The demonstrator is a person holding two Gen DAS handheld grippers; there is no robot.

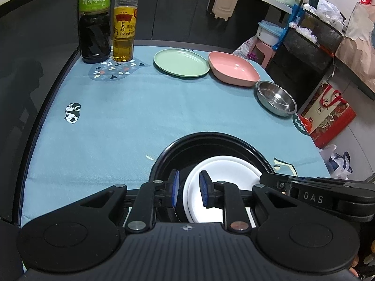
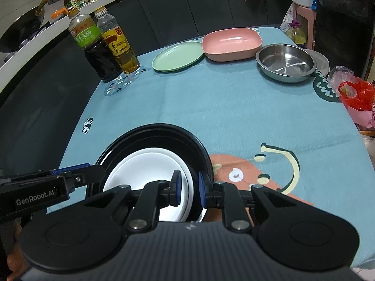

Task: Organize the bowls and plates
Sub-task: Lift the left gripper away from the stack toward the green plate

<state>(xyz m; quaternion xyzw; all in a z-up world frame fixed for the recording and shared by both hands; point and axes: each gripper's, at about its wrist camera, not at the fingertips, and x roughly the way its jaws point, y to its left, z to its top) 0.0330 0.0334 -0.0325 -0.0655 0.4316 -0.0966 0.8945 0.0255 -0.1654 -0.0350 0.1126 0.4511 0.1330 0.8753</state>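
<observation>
A black round dish (image 1: 199, 145) (image 2: 164, 133) holds a white plate (image 1: 225, 171) (image 2: 145, 171) at the near edge of the table. My left gripper (image 1: 189, 188) straddles the black dish's left rim, jaws a little apart. My right gripper (image 2: 189, 188) straddles its right rim the same way. Whether either squeezes the rim is unclear. A green plate (image 1: 181, 62) (image 2: 177, 56), a pink bowl (image 1: 233, 68) (image 2: 231, 43) and a steel bowl (image 1: 276, 98) (image 2: 284, 62) stand in a row at the far side.
A dark vinegar bottle (image 1: 95, 21) (image 2: 93, 46) and an oil bottle (image 1: 123, 23) (image 2: 120, 46) stand at the far left. The blue tablecloth (image 1: 140, 117) (image 2: 222, 107) covers the table. Bags, a stool and a rack (image 1: 311, 37) crowd the floor to the right.
</observation>
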